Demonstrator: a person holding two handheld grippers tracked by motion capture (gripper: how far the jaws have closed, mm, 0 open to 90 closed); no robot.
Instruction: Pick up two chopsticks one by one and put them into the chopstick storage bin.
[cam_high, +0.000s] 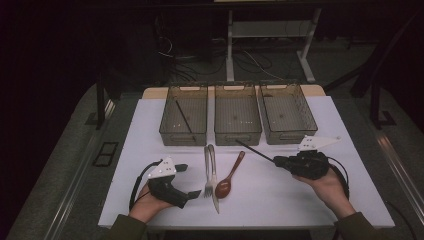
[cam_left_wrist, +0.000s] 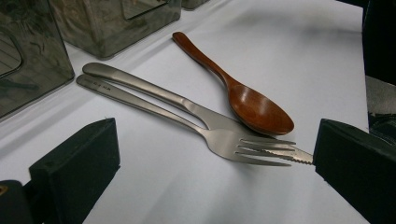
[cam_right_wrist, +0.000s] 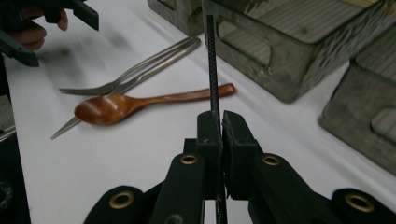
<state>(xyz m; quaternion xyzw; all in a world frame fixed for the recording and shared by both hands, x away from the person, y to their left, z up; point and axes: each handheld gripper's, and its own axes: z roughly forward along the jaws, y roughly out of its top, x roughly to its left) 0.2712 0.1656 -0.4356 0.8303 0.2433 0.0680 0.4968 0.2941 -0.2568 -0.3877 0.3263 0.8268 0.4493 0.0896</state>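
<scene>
My right gripper (cam_high: 278, 161) (cam_right_wrist: 220, 125) is shut on a thin black chopstick (cam_high: 254, 150) (cam_right_wrist: 212, 70), which sticks out toward the bins. The left gripper (cam_high: 187, 181) (cam_left_wrist: 215, 154) stands open just left of the cutlery, holding nothing. A steel fork (cam_high: 208, 176) (cam_left_wrist: 219, 137) and a knife (cam_high: 215, 200) (cam_left_wrist: 140, 84) lie side by side at the table's middle. A brown wooden spoon (cam_high: 230, 176) (cam_left_wrist: 257, 109) (cam_right_wrist: 140, 103) rests to their right, bowl toward me. A second black chopstick (cam_high: 184, 119) lies in the left bin (cam_high: 170, 131).
Three clear plastic bins stand in a row at the back of the white table (cam_high: 300, 200): the left one, a middle one (cam_high: 237, 137) and a right one (cam_high: 312, 122). The middle and right bins look empty. Dark floor and cables lie beyond.
</scene>
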